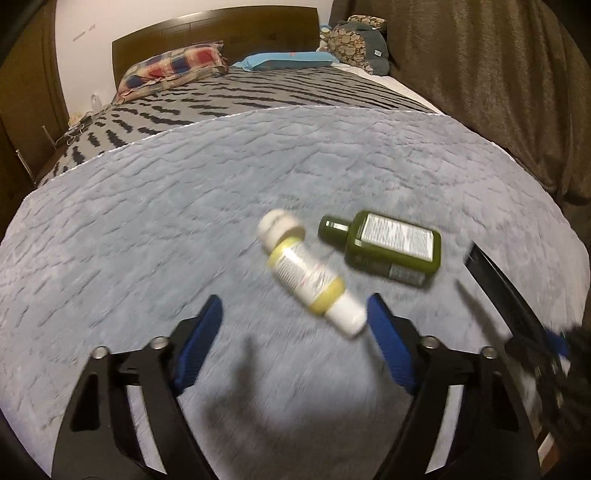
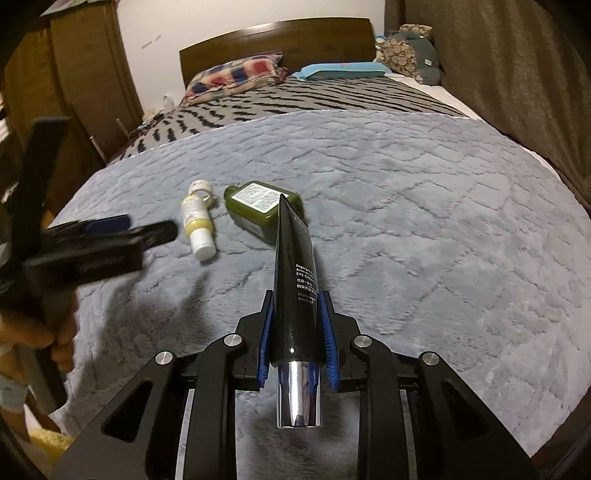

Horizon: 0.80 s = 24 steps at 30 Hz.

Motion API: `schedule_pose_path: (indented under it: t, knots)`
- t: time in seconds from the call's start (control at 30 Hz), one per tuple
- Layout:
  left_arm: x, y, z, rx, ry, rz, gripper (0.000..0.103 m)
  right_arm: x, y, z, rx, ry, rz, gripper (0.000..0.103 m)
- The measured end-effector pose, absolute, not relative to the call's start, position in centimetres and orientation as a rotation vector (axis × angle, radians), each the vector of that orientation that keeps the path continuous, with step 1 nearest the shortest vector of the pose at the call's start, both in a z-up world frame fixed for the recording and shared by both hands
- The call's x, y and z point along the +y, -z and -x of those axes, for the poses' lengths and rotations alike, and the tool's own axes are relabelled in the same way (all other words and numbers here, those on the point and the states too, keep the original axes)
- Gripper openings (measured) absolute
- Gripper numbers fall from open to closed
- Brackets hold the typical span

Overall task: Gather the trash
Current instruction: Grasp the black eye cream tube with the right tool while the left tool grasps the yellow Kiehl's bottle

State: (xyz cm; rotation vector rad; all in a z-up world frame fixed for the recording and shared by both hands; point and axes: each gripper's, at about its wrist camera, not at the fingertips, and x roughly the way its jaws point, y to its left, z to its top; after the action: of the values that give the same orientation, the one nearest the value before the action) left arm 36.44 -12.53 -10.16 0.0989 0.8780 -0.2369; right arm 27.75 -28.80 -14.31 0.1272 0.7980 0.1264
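Observation:
A white and yellow bottle point(image 1: 310, 280) lies on the grey blanket point(image 1: 184, 206), its bottom end close to my left gripper's right finger. A dark green bottle point(image 1: 388, 243) lies beside it, to the right. My left gripper point(image 1: 295, 314) is open and empty, just short of the white bottle. My right gripper point(image 2: 295, 314) is shut on a black eye cream tube point(image 2: 295, 288) with a chrome cap, held above the blanket. In the right wrist view the white bottle point(image 2: 197, 221) and green bottle point(image 2: 258, 205) lie ahead, and the left gripper point(image 2: 129, 229) is at the left.
The bed has a grey striped cover point(image 1: 258, 92), a checked pillow point(image 1: 173, 66) and a blue pillow point(image 1: 288, 61) at the wooden headboard point(image 1: 221, 33). A brown curtain point(image 1: 498, 74) hangs on the right. A wooden wardrobe point(image 2: 74, 74) stands at the left.

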Motion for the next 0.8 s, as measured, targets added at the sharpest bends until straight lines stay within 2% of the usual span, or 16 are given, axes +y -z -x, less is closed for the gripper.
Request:
schedule_pose_path:
  t: [0.13, 0.27, 0.4, 0.43, 0.8]
  knots:
    - [-14.0, 11.5, -39.0, 0.925, 0.230, -0.086, 0.058, -29.6, 14.5, -27.5, 0.796, -0.123, -0.137, 0.025]
    - [-14.9, 13.1, -40.1, 0.977, 0.220, -0.104, 0.053, -30.0, 15.0, -27.5, 0.804, -0.122, -0.139, 0.025]
    - [-14.9, 13.6, -39.6, 0.974, 0.230, -0.100, 0.036, -30.0, 15.4, -27.4, 0.813, -0.127, -0.135, 0.025]
    - [-14.9, 13.5, -39.4, 0.975, 0.237, -0.097, 0.035, -30.0, 15.4, -27.3, 0.813, -0.128, -0.133, 0.025]
    - [-11.6, 10.4, -31.0, 0.900, 0.262, -0.113, 0.032, -27.4, 14.1, -24.8, 0.769, -0.171, -0.104, 0.025]
